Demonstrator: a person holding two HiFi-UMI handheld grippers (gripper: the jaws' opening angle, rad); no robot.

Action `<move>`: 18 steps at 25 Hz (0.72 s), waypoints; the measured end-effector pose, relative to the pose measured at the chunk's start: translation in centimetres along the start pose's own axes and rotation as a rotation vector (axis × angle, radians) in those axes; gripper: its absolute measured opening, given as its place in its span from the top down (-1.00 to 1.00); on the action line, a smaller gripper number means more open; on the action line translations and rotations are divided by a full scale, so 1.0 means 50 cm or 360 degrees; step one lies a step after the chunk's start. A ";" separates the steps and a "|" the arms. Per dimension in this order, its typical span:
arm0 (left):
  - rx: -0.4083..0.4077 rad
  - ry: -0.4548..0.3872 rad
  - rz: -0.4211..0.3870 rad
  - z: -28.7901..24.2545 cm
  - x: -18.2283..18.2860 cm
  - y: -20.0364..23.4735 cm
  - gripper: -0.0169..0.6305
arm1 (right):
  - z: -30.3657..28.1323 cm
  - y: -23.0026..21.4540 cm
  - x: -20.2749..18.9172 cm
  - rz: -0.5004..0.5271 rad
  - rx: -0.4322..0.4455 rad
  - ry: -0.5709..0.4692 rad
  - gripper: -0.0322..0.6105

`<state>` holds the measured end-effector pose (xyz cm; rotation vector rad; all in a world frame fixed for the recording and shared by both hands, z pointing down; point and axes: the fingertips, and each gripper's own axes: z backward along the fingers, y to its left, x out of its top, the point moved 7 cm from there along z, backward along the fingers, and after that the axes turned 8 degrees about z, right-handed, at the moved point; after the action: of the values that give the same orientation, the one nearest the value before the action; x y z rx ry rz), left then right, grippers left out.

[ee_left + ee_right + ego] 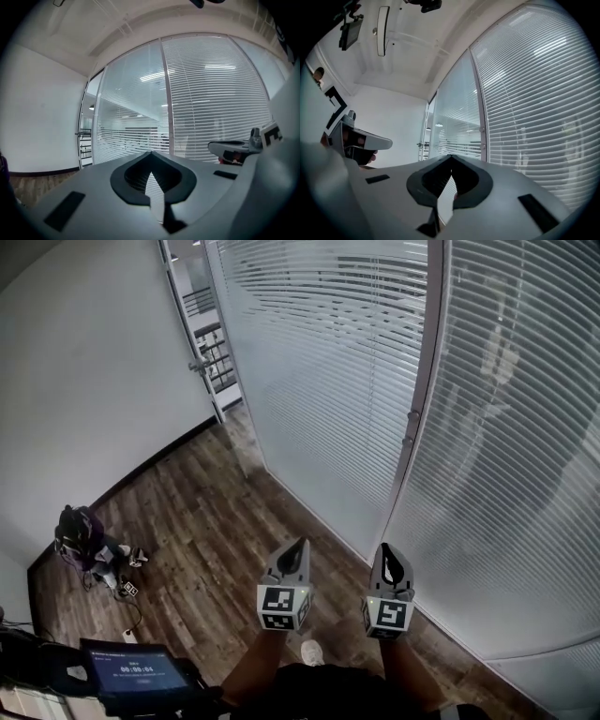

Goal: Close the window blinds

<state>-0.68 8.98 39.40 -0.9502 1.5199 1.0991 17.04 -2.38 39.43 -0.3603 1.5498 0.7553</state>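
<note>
White window blinds point(319, 381) hang lowered, slats half-open (room shows through); below them, left gripper point(301, 545) and right gripper point(387, 549) sit pressed together, empty.

wall point(84, 381): white and plain, with a dark skirting along its foot.
floor point(216, 512): dark wood planks that run up to the wall's foot.
door frame point(192, 329): pale metal, at the wall's far end.
handle point(200, 364): a lever on the door frame, sticking out on the wall's side.
railing point(214, 348): dark bars, past the wall's far end, behind the door frame.
bundle point(80, 535): dark purple, on the floor near the wall's foot; cannot tell what it is.
power strip point(128, 636): white, on the floor, farther from the wall than the bundle.
screen point(131, 671): lit blue with digits, farthest from the wall.
lamp point(383, 30): long, on the ceiling above the wall.
</note>
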 end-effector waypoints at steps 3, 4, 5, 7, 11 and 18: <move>-0.0056 -0.0003 -0.0010 -0.040 0.006 0.033 0.95 | -0.042 0.007 -0.002 0.0002 -0.0054 -0.0005 0.89; -0.0077 -0.0005 -0.0018 -0.048 0.002 0.041 0.95 | -0.049 0.013 -0.008 0.0003 -0.0063 -0.0012 0.89; -0.0095 -0.0007 -0.0032 -0.051 -0.005 0.048 0.95 | -0.051 0.022 -0.015 0.0006 -0.0069 -0.0020 0.89; -0.0118 -0.0007 -0.0053 -0.058 -0.016 0.065 0.95 | -0.056 0.043 -0.029 0.0012 -0.0080 -0.0013 0.89; -0.0190 0.0009 0.0063 -0.077 -0.019 0.102 0.95 | -0.069 0.072 -0.034 0.0019 -0.0116 0.0053 0.89; -0.0233 -0.0041 0.0057 -0.120 -0.017 0.141 0.95 | -0.114 0.084 -0.034 0.0020 -0.0167 0.0027 0.89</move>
<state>-8.77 5.25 42.05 -1.0074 1.4562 1.2575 10.30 -3.36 41.97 -0.4353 1.5332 0.8474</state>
